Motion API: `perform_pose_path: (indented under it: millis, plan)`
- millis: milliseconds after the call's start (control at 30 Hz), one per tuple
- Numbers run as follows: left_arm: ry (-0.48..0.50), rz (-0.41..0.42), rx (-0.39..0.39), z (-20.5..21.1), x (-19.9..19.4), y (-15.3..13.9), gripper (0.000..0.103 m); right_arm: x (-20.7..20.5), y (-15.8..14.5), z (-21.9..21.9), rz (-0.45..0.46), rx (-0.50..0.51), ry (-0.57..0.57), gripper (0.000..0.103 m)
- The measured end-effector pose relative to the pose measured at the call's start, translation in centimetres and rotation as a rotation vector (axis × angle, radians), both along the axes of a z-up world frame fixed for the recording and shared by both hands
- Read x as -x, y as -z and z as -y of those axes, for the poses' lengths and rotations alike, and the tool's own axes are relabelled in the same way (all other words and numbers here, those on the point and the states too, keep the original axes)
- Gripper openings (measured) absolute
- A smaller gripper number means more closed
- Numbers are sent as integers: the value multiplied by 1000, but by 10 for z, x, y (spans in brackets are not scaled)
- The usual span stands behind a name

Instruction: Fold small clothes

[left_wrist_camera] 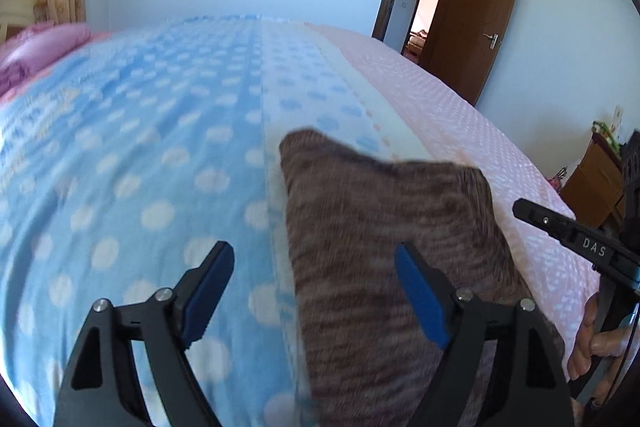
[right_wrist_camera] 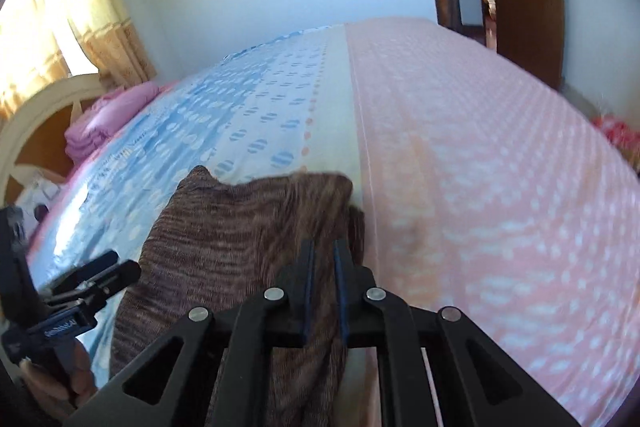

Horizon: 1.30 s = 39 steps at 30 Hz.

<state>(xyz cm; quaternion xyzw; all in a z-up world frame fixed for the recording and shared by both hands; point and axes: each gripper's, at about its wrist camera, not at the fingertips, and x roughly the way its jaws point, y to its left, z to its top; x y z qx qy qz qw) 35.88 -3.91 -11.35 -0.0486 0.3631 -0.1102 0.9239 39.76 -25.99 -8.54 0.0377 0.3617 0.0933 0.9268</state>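
Brown garment (right_wrist_camera: 240, 239) lengthwise along bed (right_wrist_camera: 480, 147)

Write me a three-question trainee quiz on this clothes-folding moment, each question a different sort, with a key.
1. True or false: the left gripper is clamped on the brown knit garment.
2. Which gripper pinches the garment? A left, B right, C both.
3. Fill in: the garment lies on a dotted bedsheet, across the line where blue meets ____.

Key:
1. False; its jaws stand wide apart.
2. B; the right gripper has cloth between nearly closed fingers.
3. Pink.
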Motion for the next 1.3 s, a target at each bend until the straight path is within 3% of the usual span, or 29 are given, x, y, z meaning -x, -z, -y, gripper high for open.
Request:
perform_pose_path:
  millis: [100, 167, 200, 267, 333, 367, 433, 567, 767, 800, 867, 900, 933, 1200, 1300]
  plan:
    - [-34, 22, -29, 9, -20, 1, 85, -35, 13, -12, -58, 44, -35, 8]
    - [-67, -16, -42, 7, -35, 12, 86, -61, 38, -14, -127, 161, 1, 8]
    - [-74, -50, -43, 4, -41, 21, 86, -64, 43, -9, -118, 153, 12, 8]
    - [-69, -118, -1, -6, -48, 38, 91, -74, 48, 9, -122, 48, 36, 8]
    - [-68, -126, 67, -16, -49, 39, 91, -81, 50, 19, -134, 30, 70, 8]
    - [-67, -126, 60, -14, -48, 39, 92, -81, 52, 23, -143, 20, 80, 8]
    - [-62, -120, 37, -10, -46, 39, 93, -70, 47, 39, -123, -93, 95, 9]
    - [-55, -125, 73, -14, -47, 41, 95, -16, 42, 70, -73, -333, 113, 12]
    - [-55, -126, -11, -1, -47, 41, 101, 24, 53, 64, -105, -409, 109, 12]
    - [-59, -125, -14, -2, -46, 41, 102, 26, 51, 62, -98, -431, 99, 18]
    - [-65, -126, -11, -3, -45, 41, 103, 31, 46, 57, -79, -440, 82, 51]
    - [-65, -127, -12, -3, -45, 41, 103, 32, 46, 53, -71, -433, 85, 75]
    - [-65, -127, -14, -3, -45, 41, 103, 34, 45, 51, -59, -421, 91, 81]
    - [-61, -127, 1, -5, -45, 42, 103, 25, 55, 51, -76, -394, 92, 81]
    - [-35, -99, 105, -17, -39, 39, 95, 24, 54, 53, -72, -380, 107, 81]
